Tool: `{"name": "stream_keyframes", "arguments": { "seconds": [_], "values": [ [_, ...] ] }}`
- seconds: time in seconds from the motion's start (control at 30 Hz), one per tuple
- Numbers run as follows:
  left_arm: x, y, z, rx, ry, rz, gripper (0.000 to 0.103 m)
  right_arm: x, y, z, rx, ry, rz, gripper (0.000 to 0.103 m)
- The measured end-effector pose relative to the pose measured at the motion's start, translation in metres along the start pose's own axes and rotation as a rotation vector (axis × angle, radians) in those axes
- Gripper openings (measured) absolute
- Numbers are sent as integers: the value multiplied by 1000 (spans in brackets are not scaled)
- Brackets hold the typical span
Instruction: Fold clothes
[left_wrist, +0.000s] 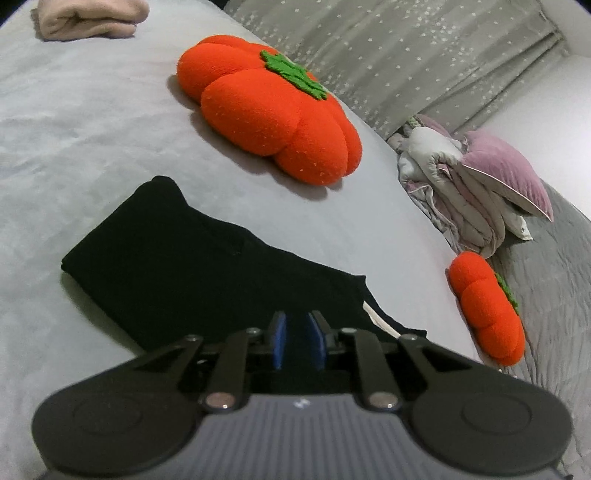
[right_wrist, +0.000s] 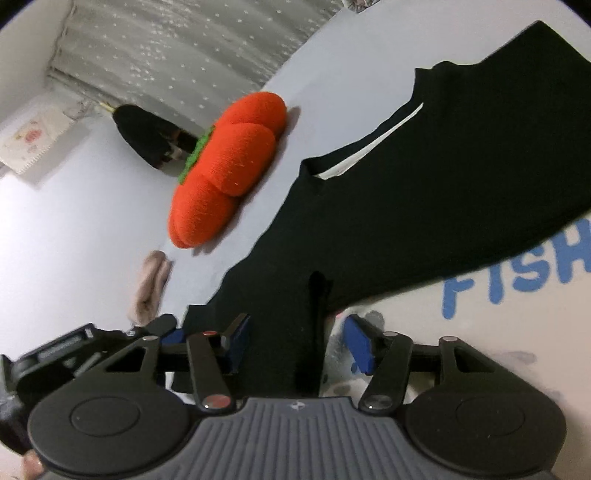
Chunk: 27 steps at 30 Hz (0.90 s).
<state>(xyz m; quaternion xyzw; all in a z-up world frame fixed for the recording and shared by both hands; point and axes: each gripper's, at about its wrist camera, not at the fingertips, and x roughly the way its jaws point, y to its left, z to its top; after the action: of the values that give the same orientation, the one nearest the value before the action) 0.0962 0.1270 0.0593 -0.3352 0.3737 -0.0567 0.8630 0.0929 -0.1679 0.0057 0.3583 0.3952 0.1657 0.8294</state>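
A black garment (left_wrist: 192, 266) lies folded in a long strip on the grey bed sheet (left_wrist: 74, 129), with a white label (left_wrist: 380, 321) showing at its near end. My left gripper (left_wrist: 297, 338) hovers over that near end, its blue pads a narrow gap apart and nothing clearly pinched. In the right wrist view the black garment (right_wrist: 443, 184) spreads from the top right down to my right gripper (right_wrist: 295, 325). That gripper stands open, with a raised ridge of black cloth between the pads and touching neither. The left gripper (right_wrist: 170, 330) shows at the lower left.
A large orange pumpkin cushion (left_wrist: 266, 107) sits behind the garment and a smaller one (left_wrist: 487, 310) at the bed's right edge. A folded beige item (left_wrist: 88, 18) lies far back. Piled bedding with a purple pillow (left_wrist: 461, 192) is beside the bed. White fabric with blue letters (right_wrist: 498, 314) lies under the black garment.
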Motion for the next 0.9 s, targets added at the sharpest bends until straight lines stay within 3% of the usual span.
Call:
{"name": "stream_keyframes", "arguments": {
  "seconds": [0.2, 0.73, 0.9],
  "values": [
    [4, 4, 5, -20, 6, 16, 15, 7, 9, -2, -70, 2, -79, 25],
    [11, 0, 2, 16, 22, 32, 15, 9, 15, 1, -158, 44, -34, 25],
    [11, 0, 3, 18, 24, 34, 15, 9, 21, -5, -180, 77, -31, 8]
  ]
}}
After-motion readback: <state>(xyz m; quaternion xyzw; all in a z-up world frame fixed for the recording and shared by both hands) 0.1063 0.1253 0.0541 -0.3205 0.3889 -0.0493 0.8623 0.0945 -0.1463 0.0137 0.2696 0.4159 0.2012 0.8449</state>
